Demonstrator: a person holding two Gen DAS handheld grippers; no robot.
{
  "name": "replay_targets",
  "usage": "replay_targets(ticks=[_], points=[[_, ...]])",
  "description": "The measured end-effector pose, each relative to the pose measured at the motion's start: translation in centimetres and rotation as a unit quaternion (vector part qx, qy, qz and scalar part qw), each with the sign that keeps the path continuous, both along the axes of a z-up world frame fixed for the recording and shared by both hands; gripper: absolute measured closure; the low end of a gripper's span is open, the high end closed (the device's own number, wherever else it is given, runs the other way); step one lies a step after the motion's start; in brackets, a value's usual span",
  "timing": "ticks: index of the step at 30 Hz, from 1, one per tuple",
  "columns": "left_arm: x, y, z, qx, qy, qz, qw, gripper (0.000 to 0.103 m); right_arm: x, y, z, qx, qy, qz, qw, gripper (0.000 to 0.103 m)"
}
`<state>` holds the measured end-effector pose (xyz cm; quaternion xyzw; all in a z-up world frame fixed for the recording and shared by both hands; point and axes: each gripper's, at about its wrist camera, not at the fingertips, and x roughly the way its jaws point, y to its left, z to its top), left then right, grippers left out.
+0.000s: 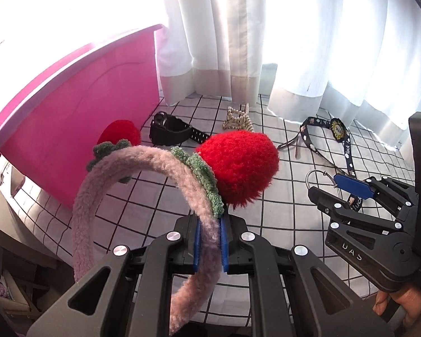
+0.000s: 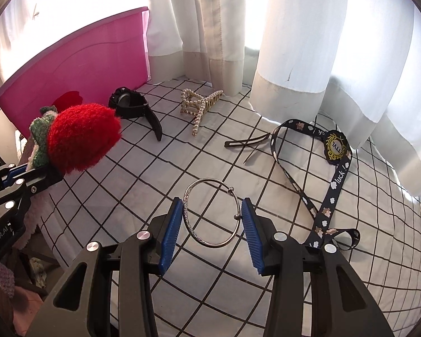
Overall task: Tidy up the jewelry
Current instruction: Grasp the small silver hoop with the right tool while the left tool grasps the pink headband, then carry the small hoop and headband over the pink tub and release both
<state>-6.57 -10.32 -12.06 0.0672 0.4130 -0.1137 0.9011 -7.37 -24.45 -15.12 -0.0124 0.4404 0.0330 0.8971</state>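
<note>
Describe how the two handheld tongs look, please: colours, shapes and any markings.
Both the left tongs and the right tongs are black, angular linkage frames with triangular cut-outs and round silver pivot bolts. Each finger carries a ribbed blue pad. White lettering marks the bodies, only partly readable.

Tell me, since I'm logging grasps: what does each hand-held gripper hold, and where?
Left hand-held gripper: fuzzy pink headband, clamped on its band below the strawberry. Right hand-held gripper: silver bangle, pinched across its sides.

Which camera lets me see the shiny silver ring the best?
The right wrist view. There the silver ring sits whole between the right gripper's blue pads, which press on it from both sides. In the left wrist view only part of its loop peeks out past that gripper, off to the side.
</note>
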Motion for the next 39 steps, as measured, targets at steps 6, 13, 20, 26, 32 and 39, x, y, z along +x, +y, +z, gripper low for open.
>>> replay_targets(ticks=[6, 13, 20, 26, 32, 39], points=[[-0.9, -0.7, 2.4, -0.009, -0.018, -0.012, 0.9997, 0.092, -0.3, -0.5, 2.7, -0.004, -0.023, -0.009, 1.000, 0.061], [-1.8, -1.7, 4.8, -0.014, -0.040, -0.026, 0.9987, 0.092, -1.3, -1.5, 5.1, -0.013, -0.041, -0.019, 0.999, 0.061], [-2.0, -1.5, 8.5, -0.018, -0.086, -0.024, 0.9958, 0.092, -1.7, -1.6, 8.3, -0.015, -0.067, -0.015, 0.998, 0.061], [-1.7, -1.2, 12.6, -0.024, -0.124, -0.020, 0.9918, 0.092, -1.4, -0.9, 12.0, -0.019, -0.099, -0.007, 0.995, 0.061], [-1.2, 0.1, 16.6, -0.035, -0.157, -0.004, 0.9869, 0.092, -0.4, 0.7, 15.7, -0.020, -0.134, 0.011, 0.991, 0.061], [0.3, 4.4, 20.6, -0.029, -0.197, 0.040, 0.9791, 0.092, 2.2, 4.8, 19.3, -0.015, -0.172, 0.051, 0.984, 0.061]])
